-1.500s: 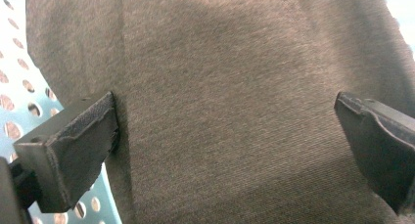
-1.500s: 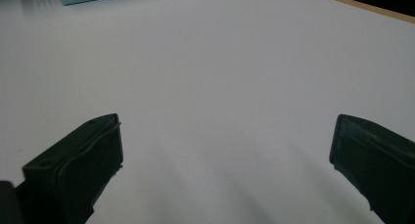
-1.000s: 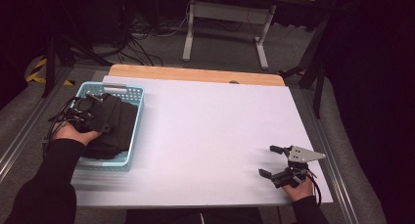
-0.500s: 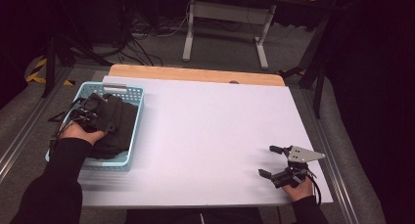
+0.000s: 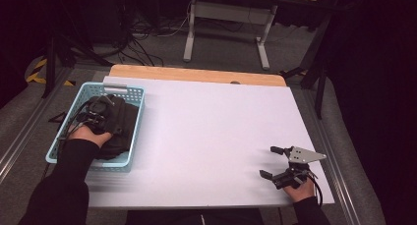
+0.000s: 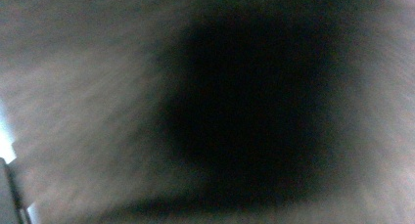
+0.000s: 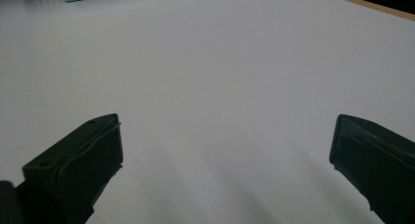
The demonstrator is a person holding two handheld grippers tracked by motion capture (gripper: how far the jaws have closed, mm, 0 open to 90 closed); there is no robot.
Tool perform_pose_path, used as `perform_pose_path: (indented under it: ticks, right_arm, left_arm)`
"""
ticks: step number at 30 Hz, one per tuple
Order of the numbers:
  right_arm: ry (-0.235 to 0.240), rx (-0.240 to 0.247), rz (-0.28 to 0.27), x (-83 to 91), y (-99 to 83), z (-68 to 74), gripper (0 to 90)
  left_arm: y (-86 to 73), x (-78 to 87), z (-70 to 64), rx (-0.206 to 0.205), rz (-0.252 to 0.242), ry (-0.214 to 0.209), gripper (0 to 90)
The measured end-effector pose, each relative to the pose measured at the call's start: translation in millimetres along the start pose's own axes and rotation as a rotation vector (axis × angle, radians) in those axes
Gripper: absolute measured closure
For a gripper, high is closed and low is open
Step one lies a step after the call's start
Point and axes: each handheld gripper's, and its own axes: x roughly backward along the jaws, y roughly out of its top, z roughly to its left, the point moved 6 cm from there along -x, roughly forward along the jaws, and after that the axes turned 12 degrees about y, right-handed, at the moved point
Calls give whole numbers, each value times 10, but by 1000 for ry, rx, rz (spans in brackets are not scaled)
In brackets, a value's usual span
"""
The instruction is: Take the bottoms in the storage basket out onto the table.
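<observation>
Black bag (image 5: 115,129) lies inside the light blue basket (image 5: 135,119), which stands at the left edge of the white surface (image 5: 211,131). The left gripper (image 5: 101,109) rests down on the bag inside the basket; its own view is a dark blur, so I cannot tell how its jaws stand. Well apart from the basket, the right gripper (image 5: 269,162) rests on the surface with jaws spread wide, holding nothing.
</observation>
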Motion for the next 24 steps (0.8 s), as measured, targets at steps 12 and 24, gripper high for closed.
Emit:
perform_pose_path:
  ticks: [12, 24]
  right_arm:
    - [0, 2, 2, -2, -2, 1, 0]
    - [-1, 2, 3, -1, -3, 1, 0]
  left_arm:
    - [36, -25, -26, -12, 4, 23, 0]
    - [30, -12, -46, -18, -2, 46, 40]
